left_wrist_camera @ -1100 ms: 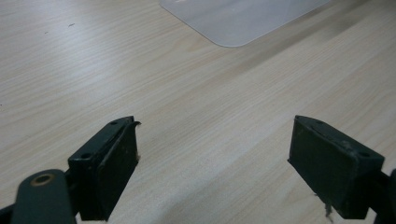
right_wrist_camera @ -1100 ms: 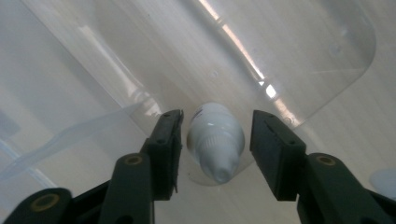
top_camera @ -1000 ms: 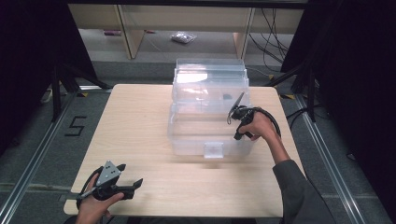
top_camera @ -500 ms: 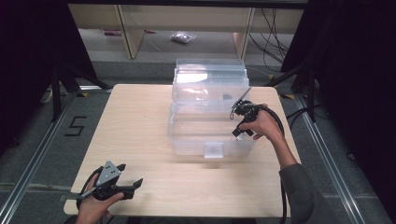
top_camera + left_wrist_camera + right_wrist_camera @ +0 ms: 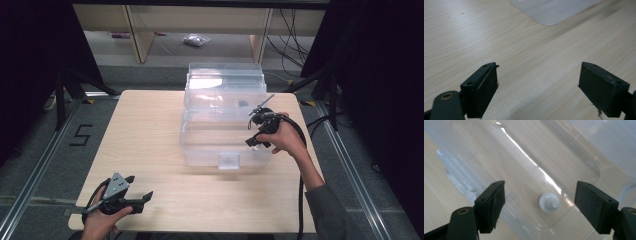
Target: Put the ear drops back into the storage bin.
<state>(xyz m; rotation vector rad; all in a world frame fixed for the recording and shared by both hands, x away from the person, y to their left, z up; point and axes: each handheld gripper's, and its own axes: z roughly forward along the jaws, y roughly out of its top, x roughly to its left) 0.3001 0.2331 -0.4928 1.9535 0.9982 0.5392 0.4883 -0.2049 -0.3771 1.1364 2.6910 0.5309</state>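
Poised over the near right part of a clear plastic storage box [image 5: 225, 120] on the table [image 5: 150, 140]: the right tool [image 5: 257, 131], jaws spread wide and holding nothing. Directly ahead of that tool, between and just beyond its two black pads in the right gripper view, a small white knob-like cap [image 5: 549, 202], seen through or on the clear lid; which of the two cannot be told. Slightly nearer the right-hand pad than the left-hand one, and touched by neither. Judged from this alone, a straight push forward to bring the jaws around it, with little sideways correction.

Long axis of the box running away from the person, one end toward the near table edge with a small latch tab [image 5: 229, 160] at its front, the other end toward the far edge. A second clear tier or raised lid standing behind the tool's position.

Well off toward the near left corner of the table, resting low in the person's left hand: the left tool [image 5: 134, 200], also gaping wide and empty, bare wood between its pads and only a pale rounded corner of the box [image 5: 549, 12] far ahead of it. Clearly the farther of the two from the cap.

No brand or label readable on box or tools. On the floor left of the table, a dark marking reading "5" [image 5: 81, 135].
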